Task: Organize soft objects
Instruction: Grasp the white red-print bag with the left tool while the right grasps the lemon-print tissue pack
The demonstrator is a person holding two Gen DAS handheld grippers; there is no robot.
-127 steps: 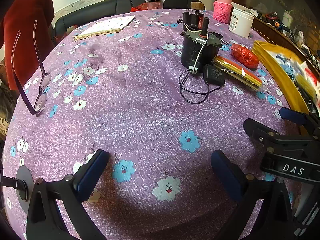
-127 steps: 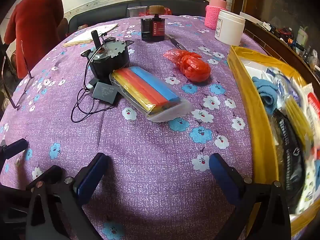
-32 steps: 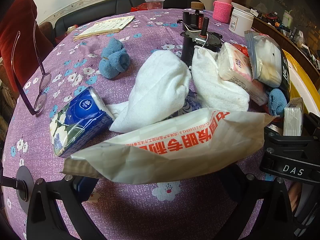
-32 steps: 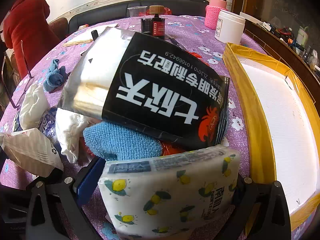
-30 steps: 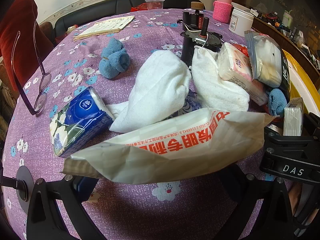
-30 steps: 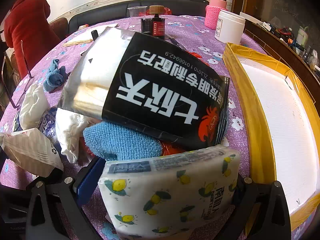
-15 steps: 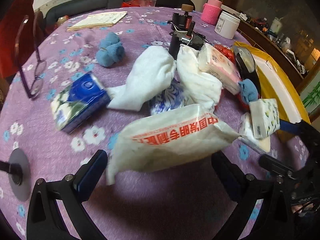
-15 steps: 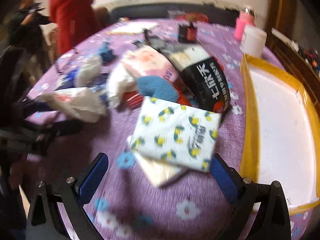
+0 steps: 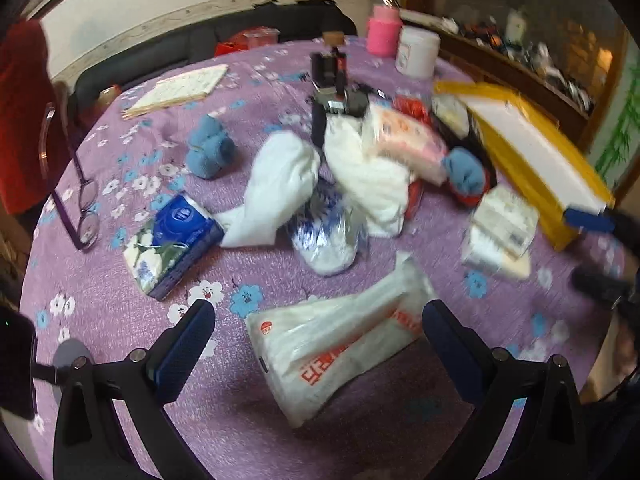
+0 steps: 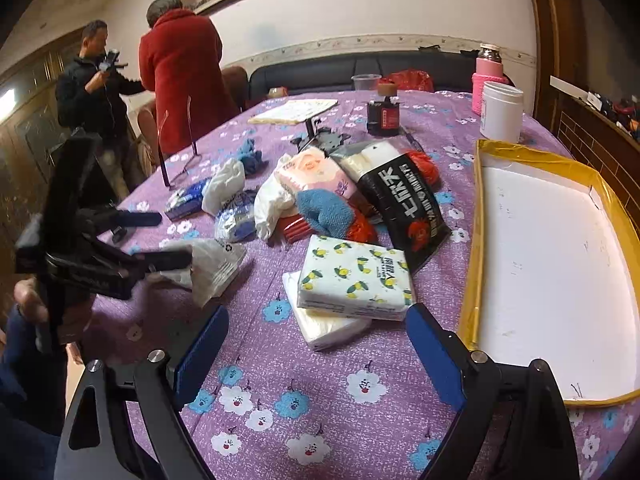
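At the far left of the purple flowered tablecloth (image 10: pixel 320 364) a blue-and-white boxed tissue pack (image 9: pixel 172 240) lies beside a limp white cloth (image 9: pixel 276 184), with a rolled blue sock (image 9: pixel 208 152) behind them. Nearer, the left gripper (image 9: pixel 316 340) hangs with its jaws wide apart and nothing pressed between the pads; a crinkly white plastic packet with red lettering (image 9: pixel 340 344) lies flat on the cloth under and between them, untouched.

In the middle sits the heap: a pink-printed soft pack (image 10: pixel 316 172), a blue towelling sock (image 10: pixel 324 212) and a glossy black pouch with white characters (image 10: pixel 404 200).

Right of that, a lemon-printed tissue pack (image 10: pixel 356 276) rests on a plain white pack (image 10: pixel 324 328), just ahead of the right gripper (image 10: pixel 316 344), whose jaws have just been closing a little yet stand open and empty. The yellow-rimmed white tray (image 10: pixel 476 240) at the far right holds nothing.

The likely step is lifting the lemon pack into the tray. Done well, the pads should straddle its short sides, squeeze lightly so the wrapper does not slip, and take only the top pack.
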